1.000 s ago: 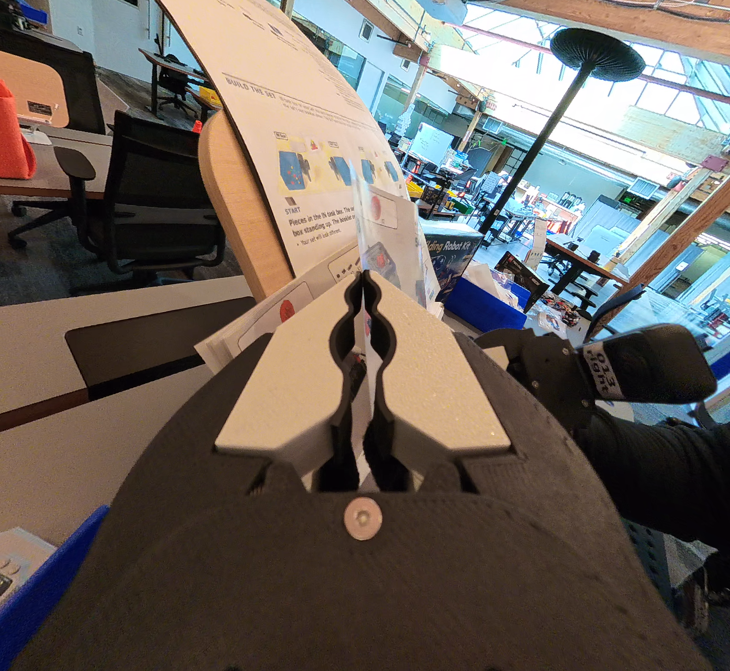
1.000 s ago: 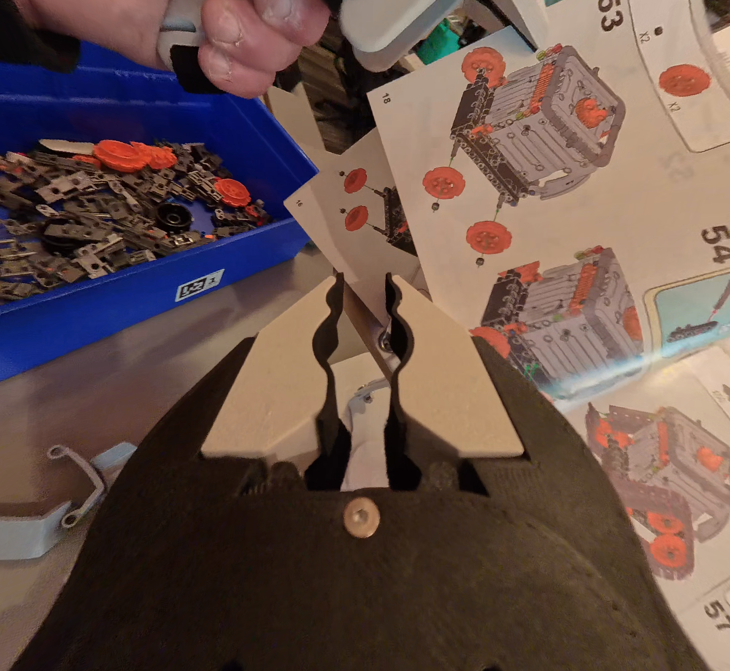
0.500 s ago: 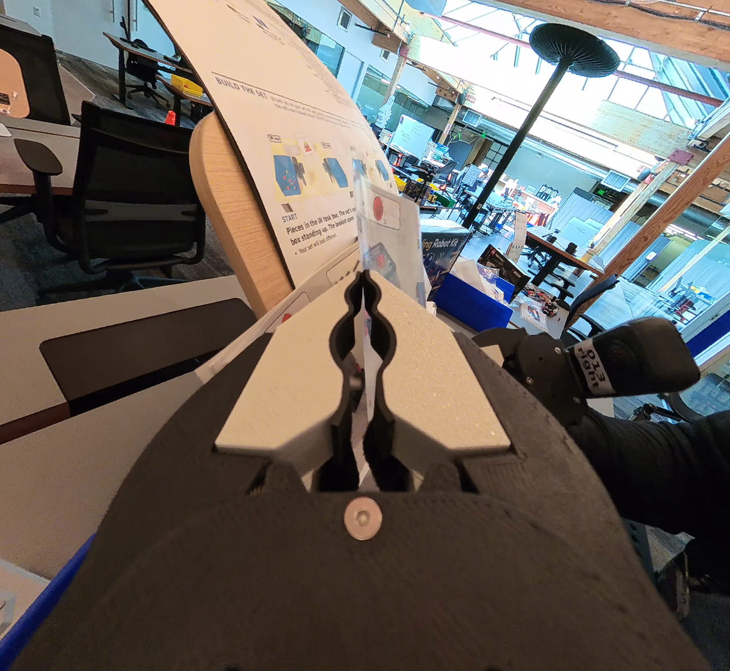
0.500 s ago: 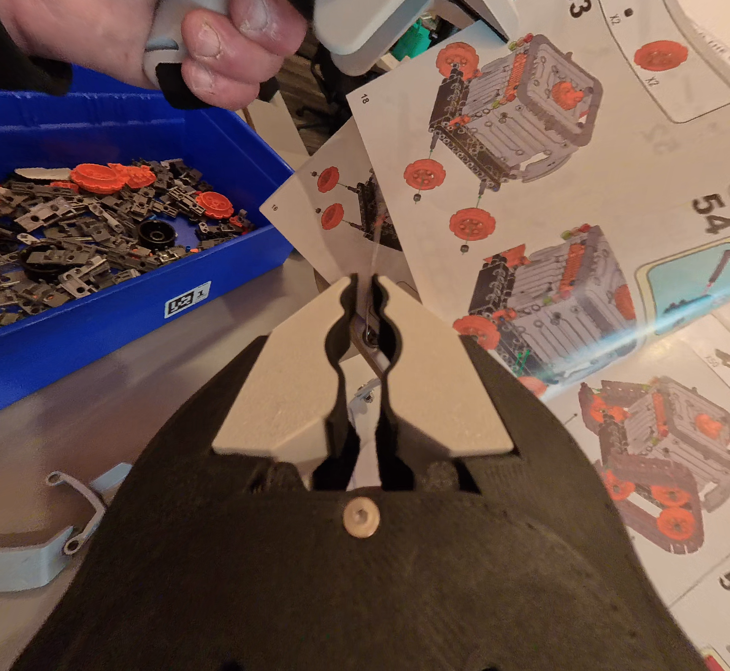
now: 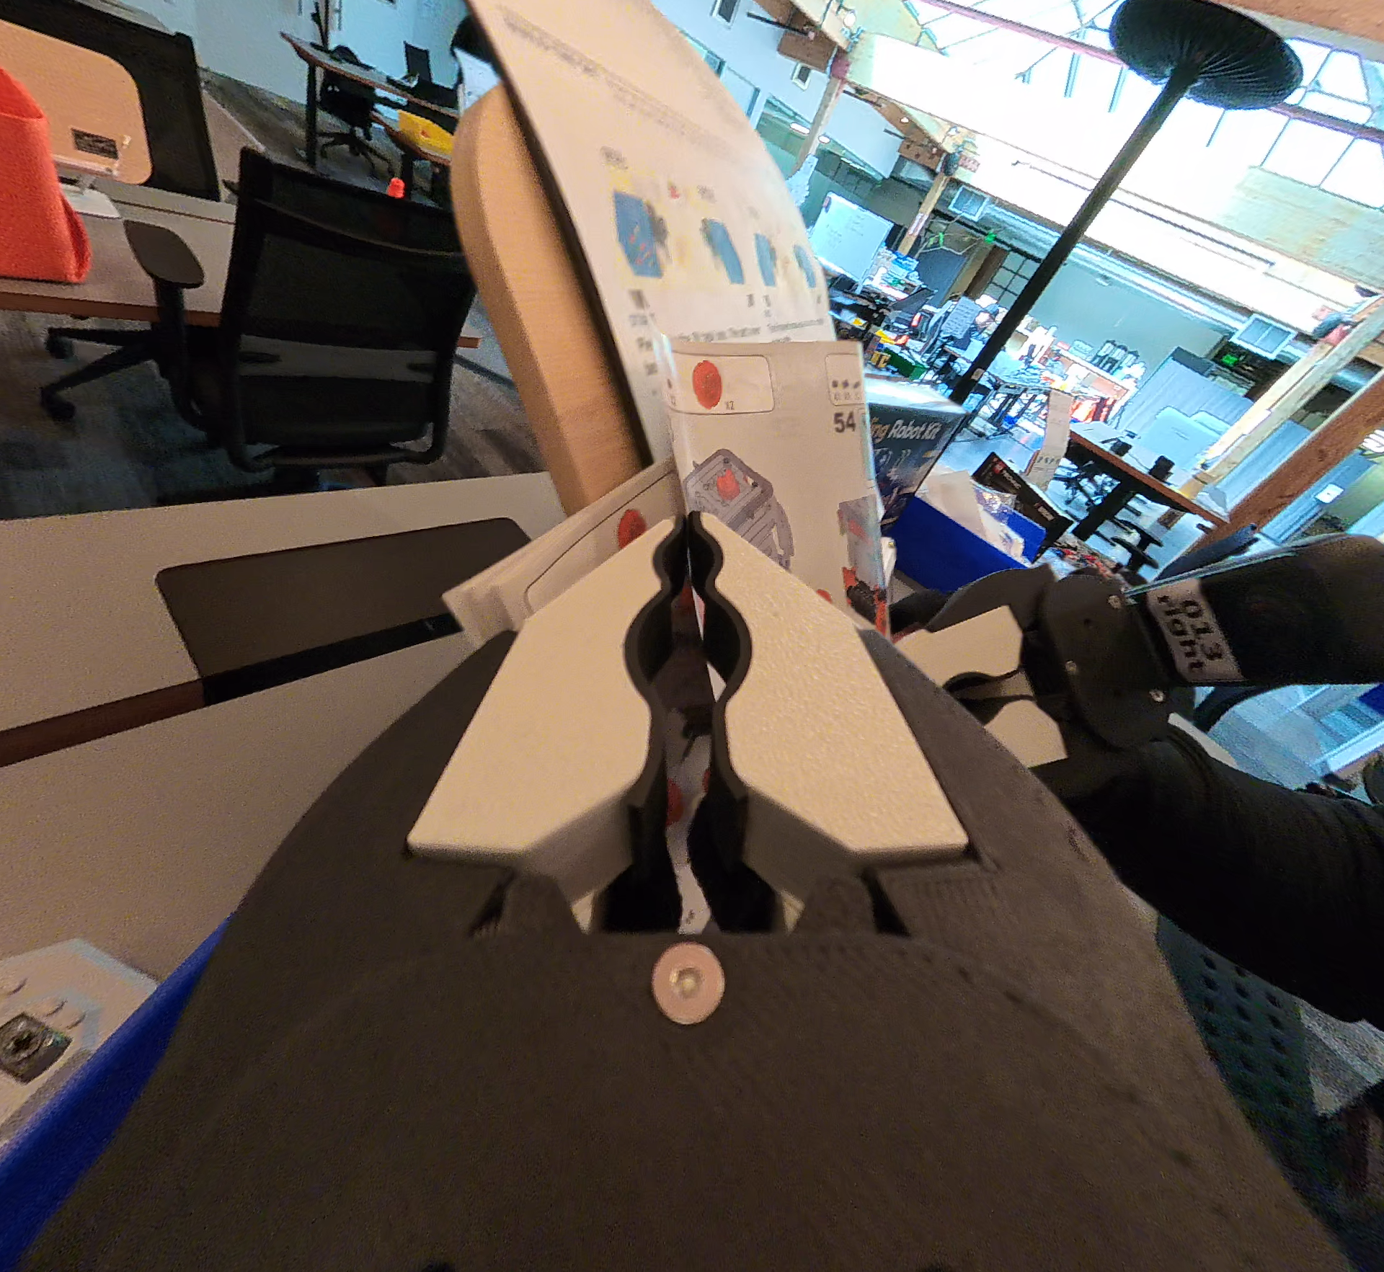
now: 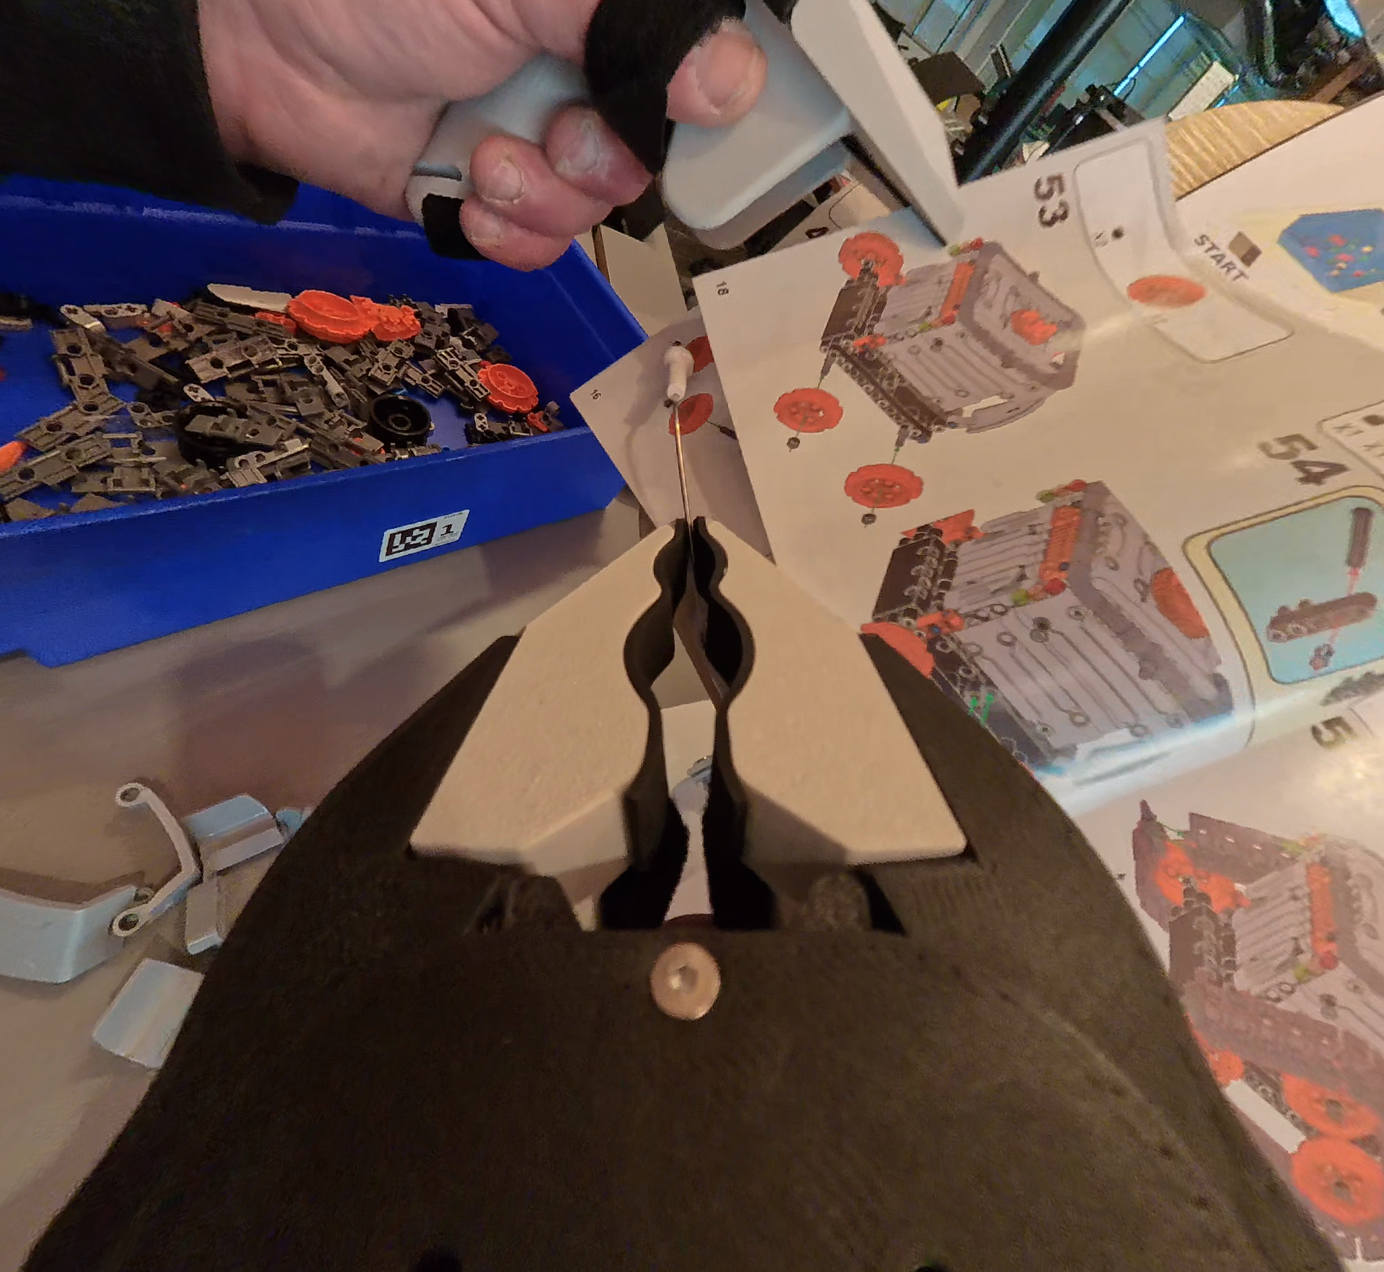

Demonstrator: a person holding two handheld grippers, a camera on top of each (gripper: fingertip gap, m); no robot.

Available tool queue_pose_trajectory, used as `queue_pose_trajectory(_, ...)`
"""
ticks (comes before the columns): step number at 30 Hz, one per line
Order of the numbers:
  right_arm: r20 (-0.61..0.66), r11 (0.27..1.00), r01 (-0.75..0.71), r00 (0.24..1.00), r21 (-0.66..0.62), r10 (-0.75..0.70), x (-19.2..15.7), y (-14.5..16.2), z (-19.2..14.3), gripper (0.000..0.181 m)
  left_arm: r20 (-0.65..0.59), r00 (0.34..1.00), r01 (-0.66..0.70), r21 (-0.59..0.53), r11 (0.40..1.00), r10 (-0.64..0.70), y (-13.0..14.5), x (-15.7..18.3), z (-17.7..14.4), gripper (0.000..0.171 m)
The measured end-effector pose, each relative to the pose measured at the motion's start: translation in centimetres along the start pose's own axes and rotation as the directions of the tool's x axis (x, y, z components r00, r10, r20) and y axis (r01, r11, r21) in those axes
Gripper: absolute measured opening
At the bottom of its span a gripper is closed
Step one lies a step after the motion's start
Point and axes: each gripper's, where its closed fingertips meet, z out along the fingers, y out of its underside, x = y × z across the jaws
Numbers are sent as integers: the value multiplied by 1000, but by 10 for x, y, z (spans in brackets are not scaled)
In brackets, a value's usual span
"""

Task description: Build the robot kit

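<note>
- Left wrist view: the left gripper (image 5: 687,532), two pale grey fingers on a black body, is pressed closed on the edge of a glossy printed instruction booklet (image 5: 771,442) with pictures of a grey and orange model; the page runs between the fingers and stands upright above their tips.
- A large white printed sheet (image 5: 614,113) curves up behind the booklet, against a rounded pale wooden board (image 5: 539,337).
- To the right, the right gripper (image 5: 966,629), black with a white band, meets the booklet's lower right edge, held from a black sleeve (image 5: 1228,854).
- A grey tabletop (image 5: 150,809) lies below; a black mesh office chair (image 5: 329,322) stands beyond it.
- Right wrist view: the right gripper (image 6: 690,525) is closed to a hairline on the edge of a thin booklet page (image 6: 678,457), seen edge-on above the tips.
- The open booklet (image 6: 1011,487) spreads to the right, raised off the tabletop.
- A bare hand (image 6: 419,60) grips the left gripper's grey handle above.
- A blue plastic bin (image 6: 299,540) of grey, black and orange building pieces (image 6: 225,390) sits left; pale blue-grey curved plastic parts (image 6: 150,877) lie on the tabletop just beside the gripper.
</note>
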Motion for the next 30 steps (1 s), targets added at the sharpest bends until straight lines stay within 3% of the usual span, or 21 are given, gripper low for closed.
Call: queue_pose_trajectory(30,-53,965,-182,979,190,196,6,-4,-10,0,38,997,60,66,996,-62,20,-15,-22,0)
